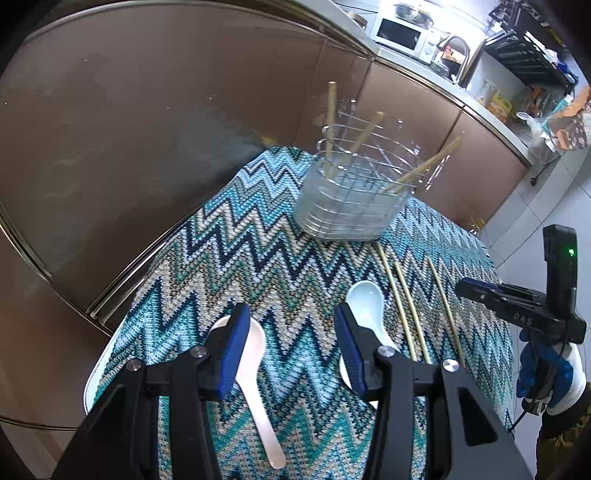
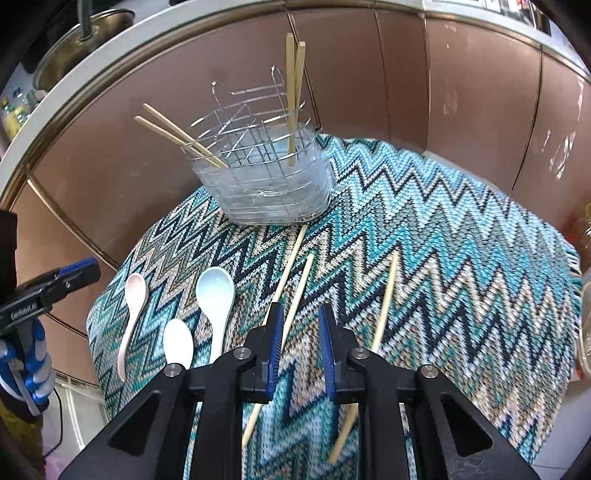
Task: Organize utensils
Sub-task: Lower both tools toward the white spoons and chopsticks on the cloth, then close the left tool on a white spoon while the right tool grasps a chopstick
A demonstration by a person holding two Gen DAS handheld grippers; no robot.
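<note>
A clear wire-and-plastic utensil caddy (image 1: 354,192) (image 2: 269,184) stands at the far side of the zigzag cloth and holds several wooden chopsticks. Three chopsticks (image 1: 406,310) (image 2: 295,266) lie loose on the cloth. Three spoons lie there: a pale blue one (image 1: 365,306) (image 2: 216,295), a pinkish one (image 1: 255,376) (image 2: 131,314) and a small white one (image 2: 178,341). My left gripper (image 1: 291,332) is open above the cloth between the pinkish and the blue spoon. My right gripper (image 2: 301,332) is open, empty, low over the loose chopsticks; it also shows in the left wrist view (image 1: 472,290).
The zigzag cloth (image 1: 258,251) (image 2: 443,240) covers a small table in front of brown cabinet doors (image 1: 147,129). A counter behind holds a microwave (image 1: 402,35), a faucet and a dish rack. A metal pot (image 2: 81,40) sits on the counter at the left.
</note>
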